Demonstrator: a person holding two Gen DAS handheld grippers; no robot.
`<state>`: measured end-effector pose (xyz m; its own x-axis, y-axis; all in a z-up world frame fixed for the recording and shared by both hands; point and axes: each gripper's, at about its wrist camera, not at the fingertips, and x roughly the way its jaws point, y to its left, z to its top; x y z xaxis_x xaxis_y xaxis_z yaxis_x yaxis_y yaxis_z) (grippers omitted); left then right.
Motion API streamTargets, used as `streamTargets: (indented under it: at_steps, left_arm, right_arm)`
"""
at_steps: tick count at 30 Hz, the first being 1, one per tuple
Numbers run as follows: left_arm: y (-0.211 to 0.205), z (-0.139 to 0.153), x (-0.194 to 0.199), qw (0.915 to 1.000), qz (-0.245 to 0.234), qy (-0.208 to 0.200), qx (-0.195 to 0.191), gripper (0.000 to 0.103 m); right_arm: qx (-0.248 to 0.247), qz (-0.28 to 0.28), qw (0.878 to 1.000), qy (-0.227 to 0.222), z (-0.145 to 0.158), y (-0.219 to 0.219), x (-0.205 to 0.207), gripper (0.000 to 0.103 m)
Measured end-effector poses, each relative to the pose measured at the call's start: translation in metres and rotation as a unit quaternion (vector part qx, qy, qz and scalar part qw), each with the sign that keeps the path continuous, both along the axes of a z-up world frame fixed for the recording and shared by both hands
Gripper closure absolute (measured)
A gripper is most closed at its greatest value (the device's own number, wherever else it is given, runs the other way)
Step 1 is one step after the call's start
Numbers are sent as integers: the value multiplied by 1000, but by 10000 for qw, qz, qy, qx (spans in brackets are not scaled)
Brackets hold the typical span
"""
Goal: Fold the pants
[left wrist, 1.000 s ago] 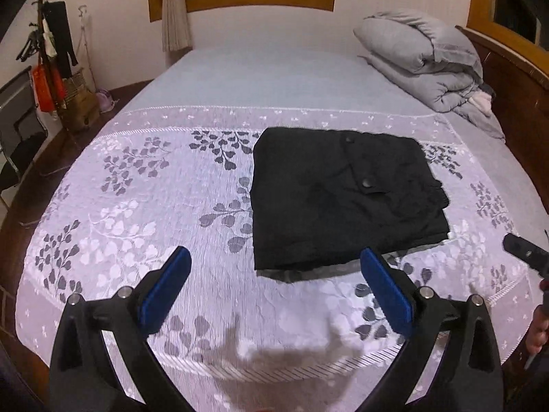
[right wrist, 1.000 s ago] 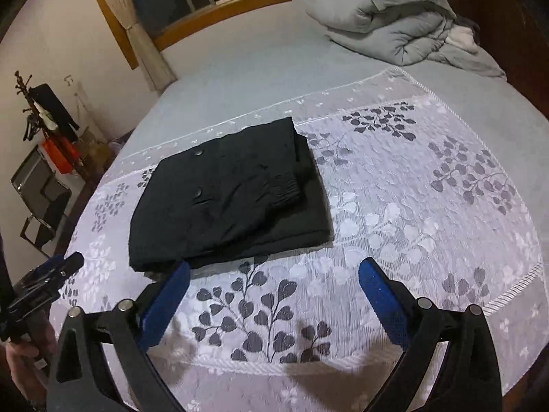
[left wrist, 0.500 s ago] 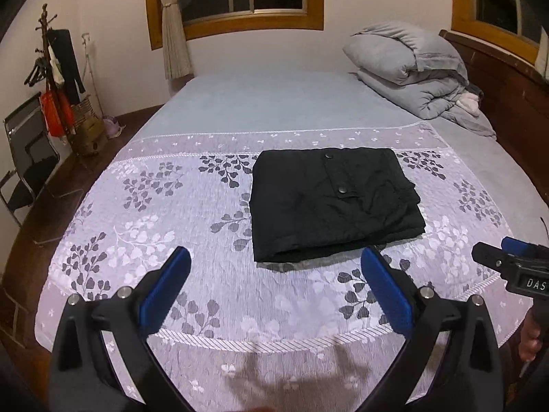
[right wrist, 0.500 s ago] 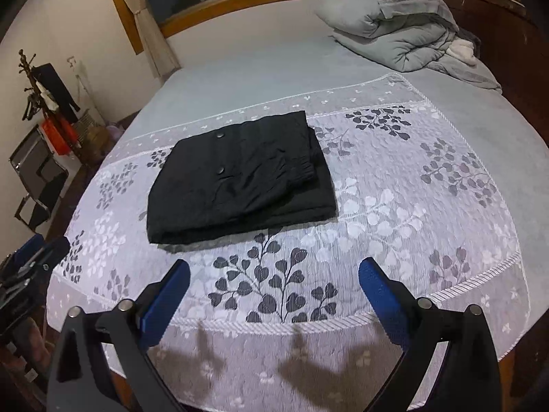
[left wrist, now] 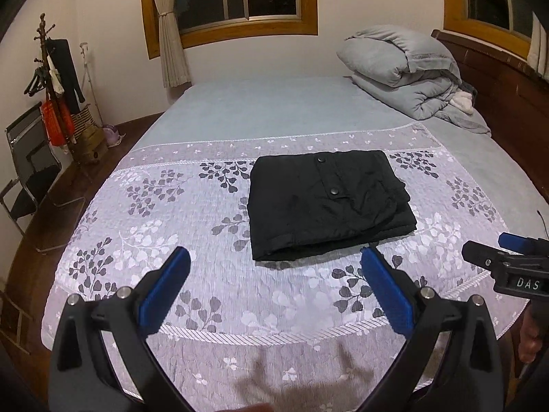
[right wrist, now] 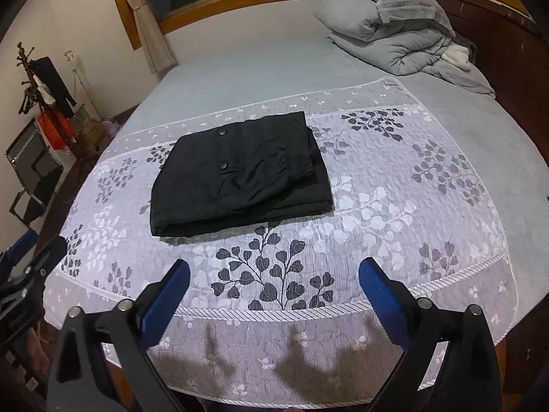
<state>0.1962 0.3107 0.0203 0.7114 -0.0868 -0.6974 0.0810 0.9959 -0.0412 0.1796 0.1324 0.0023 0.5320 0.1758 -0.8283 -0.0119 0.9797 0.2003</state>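
The black pants (left wrist: 326, 202) (right wrist: 240, 175) lie folded into a flat rectangle on the white leaf-patterned bedspread (left wrist: 192, 267) (right wrist: 394, 213), two snap buttons showing on top. My left gripper (left wrist: 274, 274) hangs open over the bed's near edge, well short of the pants, with nothing between its blue pads. My right gripper (right wrist: 274, 281) is open too, empty, back from the pants' near edge. The right gripper also shows at the right edge of the left wrist view, the left gripper at the left edge of the right wrist view.
A grey duvet (left wrist: 405, 68) (right wrist: 387, 24) is piled at the far right by the wooden headboard (left wrist: 497, 86). A coat rack (left wrist: 51, 79) and a folding chair (left wrist: 27, 171) stand on the floor to the left. Bare grey sheet (left wrist: 274, 106) lies beyond the pants.
Both grippers have drawn back and up from the bed, so the folded pants look smaller and farther off. The pants have not moved.
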Motion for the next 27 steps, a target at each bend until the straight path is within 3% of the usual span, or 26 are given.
streamTargets:
  at_steps: [27]
  left_arm:
    - [2,-18,9,9996,45,282,22,4]
  right_arm:
    - [-442,-12,9990,-22,-8,4,6,4]
